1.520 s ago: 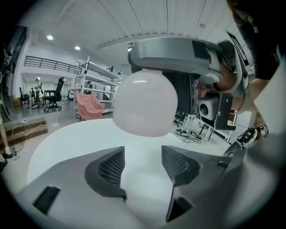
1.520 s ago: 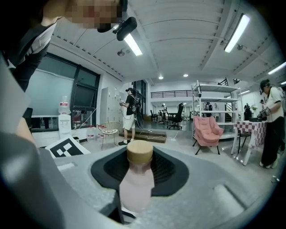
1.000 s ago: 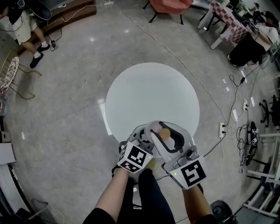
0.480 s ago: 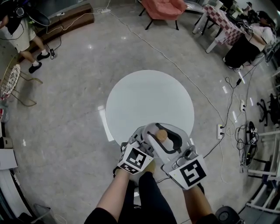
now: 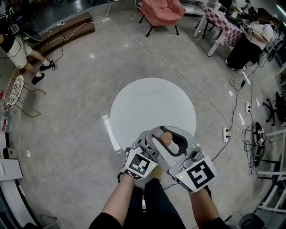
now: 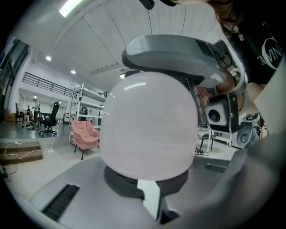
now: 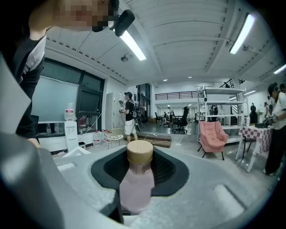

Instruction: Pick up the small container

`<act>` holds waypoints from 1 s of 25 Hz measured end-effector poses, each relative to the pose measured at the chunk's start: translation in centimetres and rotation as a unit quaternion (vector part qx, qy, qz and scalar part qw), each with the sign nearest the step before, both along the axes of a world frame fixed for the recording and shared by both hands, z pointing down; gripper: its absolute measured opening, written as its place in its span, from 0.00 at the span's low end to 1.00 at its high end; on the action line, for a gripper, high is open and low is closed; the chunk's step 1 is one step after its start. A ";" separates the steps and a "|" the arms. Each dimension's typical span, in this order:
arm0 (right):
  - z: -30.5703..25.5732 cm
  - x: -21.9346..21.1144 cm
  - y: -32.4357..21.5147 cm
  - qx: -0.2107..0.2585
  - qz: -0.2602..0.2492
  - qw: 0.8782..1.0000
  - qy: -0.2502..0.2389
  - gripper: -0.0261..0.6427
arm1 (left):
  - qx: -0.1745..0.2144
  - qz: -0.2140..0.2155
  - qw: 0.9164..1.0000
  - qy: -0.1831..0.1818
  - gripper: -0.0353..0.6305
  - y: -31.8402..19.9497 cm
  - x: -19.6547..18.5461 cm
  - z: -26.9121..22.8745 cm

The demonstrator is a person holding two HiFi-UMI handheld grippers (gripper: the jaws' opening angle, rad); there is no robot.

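Note:
The small container [image 5: 166, 137] is a pale pink bottle with a tan cork lid. My right gripper [image 5: 172, 134] is shut on it, holding it above the near edge of the round white table [image 5: 147, 103]. In the right gripper view the container [image 7: 137, 179] stands upright between the dark pads. My left gripper [image 5: 144, 139] sits close beside it on the left, jaws shut with nothing between them. In the left gripper view the container's pink body [image 6: 149, 125] fills the middle, just beyond the closed left gripper [image 6: 152, 201], with a right-gripper finger [image 6: 178, 53] arching over it.
A pink armchair [image 5: 160, 11] and a checkered table [image 5: 225, 27] stand at the far side of the grey floor. Cables [image 5: 241, 89] run along the floor to the right. People stand at the far left [image 5: 18, 44] and sit at the far right [image 5: 250, 42].
The table has come to look slightly smaller and has slid lower in the head view. Both grippers keep their places around the container.

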State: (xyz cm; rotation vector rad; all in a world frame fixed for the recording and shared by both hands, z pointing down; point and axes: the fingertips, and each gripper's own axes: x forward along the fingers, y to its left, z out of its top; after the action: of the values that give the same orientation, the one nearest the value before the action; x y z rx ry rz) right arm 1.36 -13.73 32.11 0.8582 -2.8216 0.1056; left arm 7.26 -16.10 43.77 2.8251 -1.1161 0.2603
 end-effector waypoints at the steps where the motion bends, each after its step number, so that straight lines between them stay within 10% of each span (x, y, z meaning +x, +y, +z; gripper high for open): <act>1: -0.4 0.1 -0.1 0.000 0.001 1.000 0.000 0.23 | 0.003 0.001 1.000 0.002 0.09 0.0 0.1 -0.4; 25: -5.9 -1.0 0.4 -0.005 -0.033 0.999 -0.022 0.23 | 0.045 -0.008 0.999 0.009 0.09 0.4 -1.0 -7.4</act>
State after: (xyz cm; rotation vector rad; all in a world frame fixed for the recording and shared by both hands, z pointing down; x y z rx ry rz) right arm 0.33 -13.29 26.18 0.7680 -2.8842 0.1300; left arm 6.22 -15.70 36.39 2.8887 -1.1754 0.1888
